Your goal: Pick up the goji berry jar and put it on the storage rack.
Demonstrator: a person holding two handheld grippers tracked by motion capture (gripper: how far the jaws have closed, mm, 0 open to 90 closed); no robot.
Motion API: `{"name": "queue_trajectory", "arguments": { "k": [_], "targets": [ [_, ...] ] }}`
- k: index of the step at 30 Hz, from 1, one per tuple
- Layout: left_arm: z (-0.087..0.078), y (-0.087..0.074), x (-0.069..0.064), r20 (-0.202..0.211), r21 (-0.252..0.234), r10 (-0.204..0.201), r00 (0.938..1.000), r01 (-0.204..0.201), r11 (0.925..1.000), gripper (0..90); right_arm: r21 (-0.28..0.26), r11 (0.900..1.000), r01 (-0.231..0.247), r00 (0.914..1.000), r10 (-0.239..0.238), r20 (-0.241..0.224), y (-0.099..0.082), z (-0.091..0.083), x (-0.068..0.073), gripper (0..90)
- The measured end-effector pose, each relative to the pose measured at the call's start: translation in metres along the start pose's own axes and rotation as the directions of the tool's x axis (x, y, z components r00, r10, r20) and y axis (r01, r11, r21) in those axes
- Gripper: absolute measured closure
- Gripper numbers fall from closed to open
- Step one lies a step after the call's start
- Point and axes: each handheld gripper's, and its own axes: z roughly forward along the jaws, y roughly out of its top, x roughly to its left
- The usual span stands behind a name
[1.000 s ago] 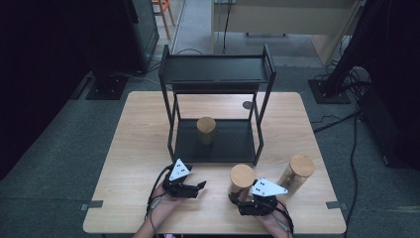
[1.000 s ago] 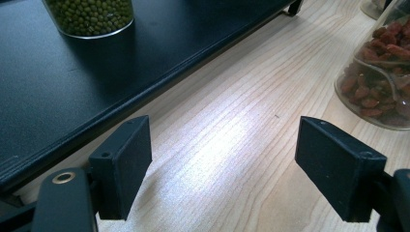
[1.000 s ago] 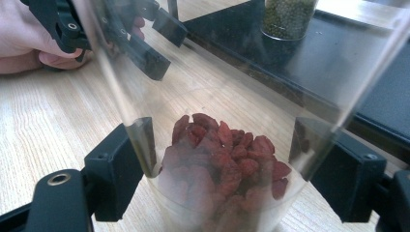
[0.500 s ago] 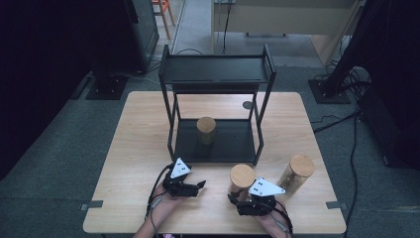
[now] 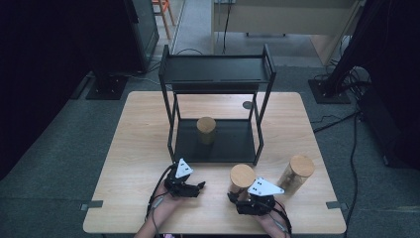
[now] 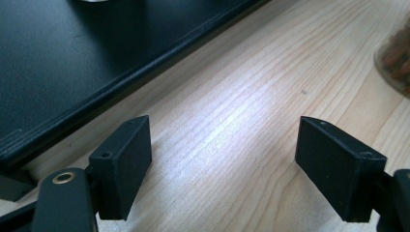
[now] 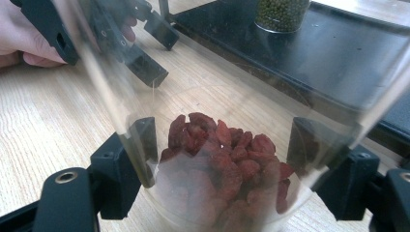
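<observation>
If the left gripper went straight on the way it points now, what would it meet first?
Probably the black rack's bottom shelf: the open, empty left gripper points over bare table toward its front edge. The jar of red pieces lies off to one side.

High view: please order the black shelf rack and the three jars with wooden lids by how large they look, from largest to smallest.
1. Black shelf rack, clearly the largest.
2. Right-hand jar.
3. Jar in front of the right gripper.
4. Jar on the rack's lower shelf.
Items 2 and 3 look much alike; the shelf jar stands farther away, so its rank is unsure.
</observation>
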Motion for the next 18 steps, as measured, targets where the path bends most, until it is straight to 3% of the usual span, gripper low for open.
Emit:
{"name": "queue_trajectory", "arguments": {
  "k": [4,16,18],
  "targets": [
    [-0.0004,-0.0006,-0.0010,-0.002,0.007,0.020,0.9998,-0.020,0.9998,21.2,0.002,1.0000,0.005,1.0000,-0.005,0.004,0.0001,-0.0001,0.0015,24.9],
    [-0.0007,-0.0009,-0.0005,-0.001,0.007,0.023,0.9997,-0.023,0.9997,21.0,0.010,1.0000,0.000,1.0000,0.000,-0.006,0.0016,-0.0002,-0.0002,25.1],
    [0.0016,0.0003,-0.0006,-0.013,0.027,0.015,0.9998,-0.015,0.9995,14.0,0.017,0.9998,-0.007,0.9999,0.007,-0.008,0.0031,0.0000,-0.0008,25.1]
  ]
}}
